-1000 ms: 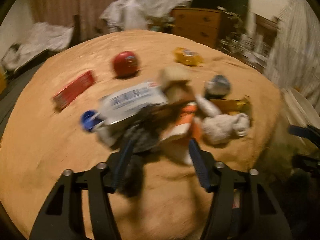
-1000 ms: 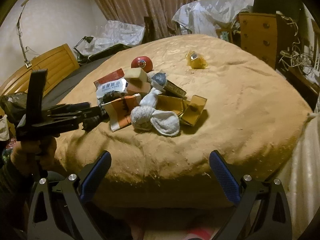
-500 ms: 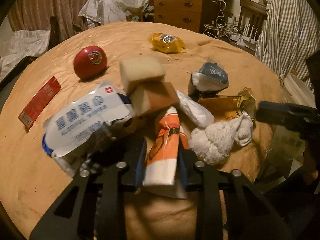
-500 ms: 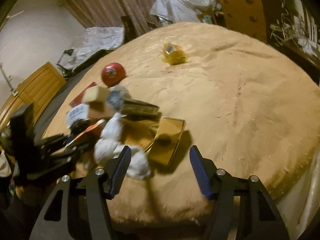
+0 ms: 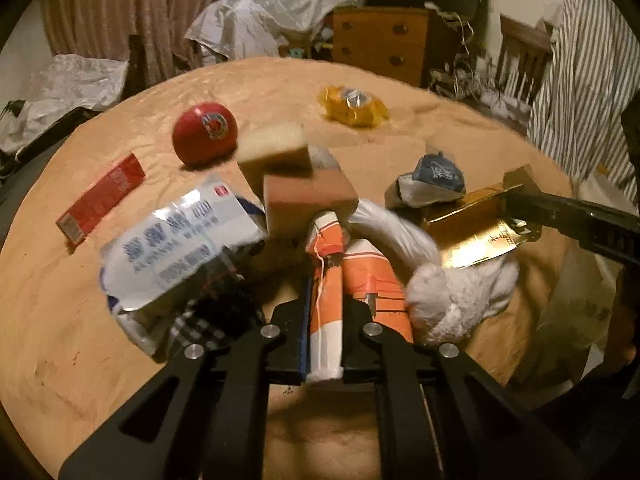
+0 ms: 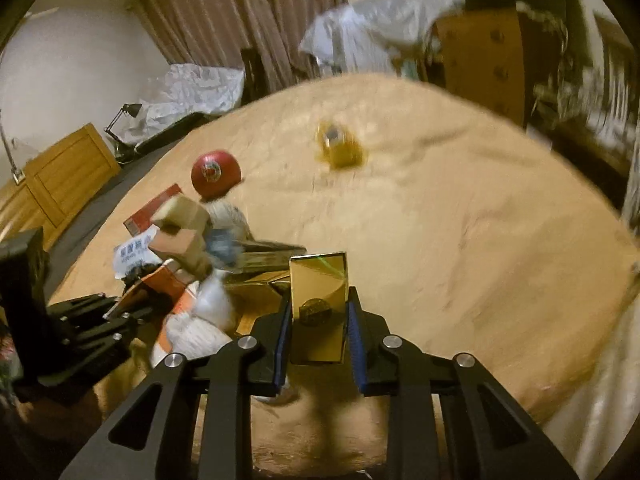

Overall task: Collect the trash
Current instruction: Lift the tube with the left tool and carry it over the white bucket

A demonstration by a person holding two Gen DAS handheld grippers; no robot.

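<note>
Pads of the left gripper [image 5: 325, 312] have just closed and press on a crumpled orange-and-white paper carton [image 5: 326, 280] at the near edge of the tan blanket-covered bed [image 5: 60, 288]. The right gripper [image 6: 319, 328] has likewise just closed on the flap of a shiny gold cardboard box [image 6: 318, 300], opened flat; what it holds cannot be made out. Around them lie a white fluffy sock [image 5: 460, 296], a white-and-blue wipes packet [image 5: 180, 248] and two stacked sponges [image 5: 296, 176]. Farther in sit a red ball [image 5: 205, 133], a red flat box [image 5: 100, 198] and a yellow wrapper [image 5: 352, 106].
</note>
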